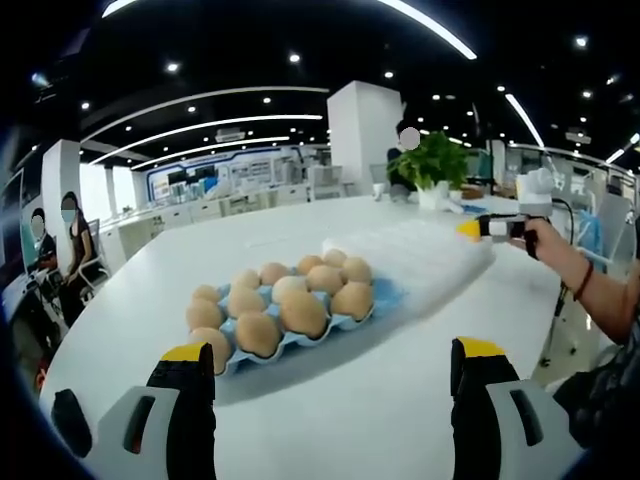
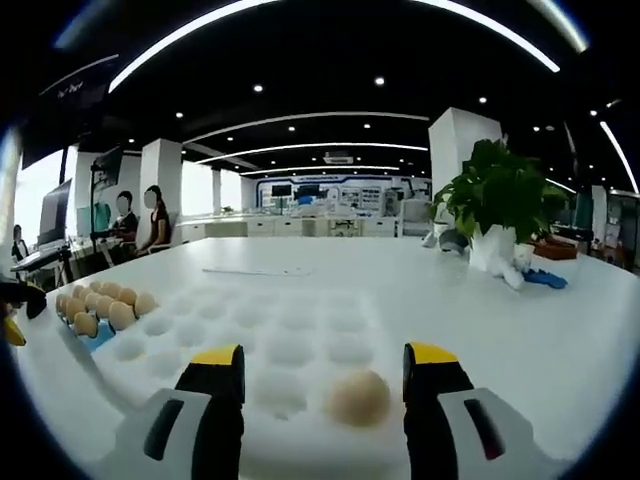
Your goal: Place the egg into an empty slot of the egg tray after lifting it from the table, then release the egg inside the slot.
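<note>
Egg sits in a slot of the white egg tray, near edge, right betw. the right gripper jaws — jaws spread apart, yellow tips either side of it, a gap showing on both sides, so not clamped. White tray otherwise has bare dimpled slots running toward 12 o'clock in the right gripper view. At approx. 9 o'clock in that view, the blue egg tray w/ a cluster of brown eggs lies just beside the white one. In the left gripper view the blue tray is at centre, loaded w/ brown eggs in rows; the white tray adjoins it toward 2 o'clock. Left gripper hangs over the white table short of the blue tray — jaws wide apart, nothing betw. them. Right gripper appears at 3 o'clock there, held in a person's hand, tip over the white tray's far end. Potted plant stands on the table at 2 o'clock in the right gripper view, well apart from the trays. People seated in the background at 9 o'clock.
</note>
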`<action>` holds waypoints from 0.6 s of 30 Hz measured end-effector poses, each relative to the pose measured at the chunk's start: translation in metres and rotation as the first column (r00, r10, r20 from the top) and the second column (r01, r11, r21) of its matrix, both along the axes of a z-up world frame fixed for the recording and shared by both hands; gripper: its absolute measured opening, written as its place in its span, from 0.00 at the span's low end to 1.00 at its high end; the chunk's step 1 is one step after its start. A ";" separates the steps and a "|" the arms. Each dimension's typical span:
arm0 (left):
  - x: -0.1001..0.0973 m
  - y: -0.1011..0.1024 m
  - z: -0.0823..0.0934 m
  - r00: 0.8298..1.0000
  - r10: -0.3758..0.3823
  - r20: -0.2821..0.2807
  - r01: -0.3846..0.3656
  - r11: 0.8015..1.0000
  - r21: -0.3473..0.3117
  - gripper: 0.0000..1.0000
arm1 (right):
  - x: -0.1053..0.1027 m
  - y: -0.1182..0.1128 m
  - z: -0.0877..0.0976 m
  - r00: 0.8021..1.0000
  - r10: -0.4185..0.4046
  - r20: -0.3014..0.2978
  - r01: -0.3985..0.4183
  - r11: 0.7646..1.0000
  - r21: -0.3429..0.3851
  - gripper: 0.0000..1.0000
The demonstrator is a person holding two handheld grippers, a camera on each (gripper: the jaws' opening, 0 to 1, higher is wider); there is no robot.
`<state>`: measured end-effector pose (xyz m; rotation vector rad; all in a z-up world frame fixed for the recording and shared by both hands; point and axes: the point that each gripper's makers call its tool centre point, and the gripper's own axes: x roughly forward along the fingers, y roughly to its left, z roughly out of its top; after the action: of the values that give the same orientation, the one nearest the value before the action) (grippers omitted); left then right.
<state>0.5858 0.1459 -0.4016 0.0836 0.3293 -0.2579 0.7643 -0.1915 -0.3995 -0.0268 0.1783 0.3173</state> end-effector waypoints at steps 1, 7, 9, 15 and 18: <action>0.000 0.000 0.000 1.000 -0.001 0.001 0.001 1.000 -0.002 1.00 | 0.002 -0.003 -0.003 1.000 -0.008 -0.003 0.008 1.000 -0.009 0.63; 0.001 -0.001 0.001 1.000 0.005 0.004 -0.005 1.000 -0.003 1.00 | 0.006 -0.013 -0.011 1.000 -0.027 -0.001 0.027 0.999 -0.029 0.56; 0.001 -0.001 0.001 1.000 0.004 0.004 -0.004 1.000 -0.004 1.00 | 0.007 -0.017 -0.011 0.999 -0.041 0.009 0.041 0.999 -0.020 0.54; 0.001 0.000 0.000 1.000 0.007 -0.003 -0.007 1.000 0.000 1.00 | 0.008 -0.025 -0.019 0.998 -0.063 0.012 0.063 0.998 -0.010 0.42; 0.001 -0.002 -0.001 1.000 0.004 -0.005 -0.004 1.000 0.004 1.00 | 0.011 -0.022 -0.020 0.998 -0.058 0.018 0.058 0.998 0.001 0.37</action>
<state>0.5869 0.1437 -0.4025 0.0866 0.3354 -0.2538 0.7748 -0.2139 -0.4197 -0.0241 0.1606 0.2595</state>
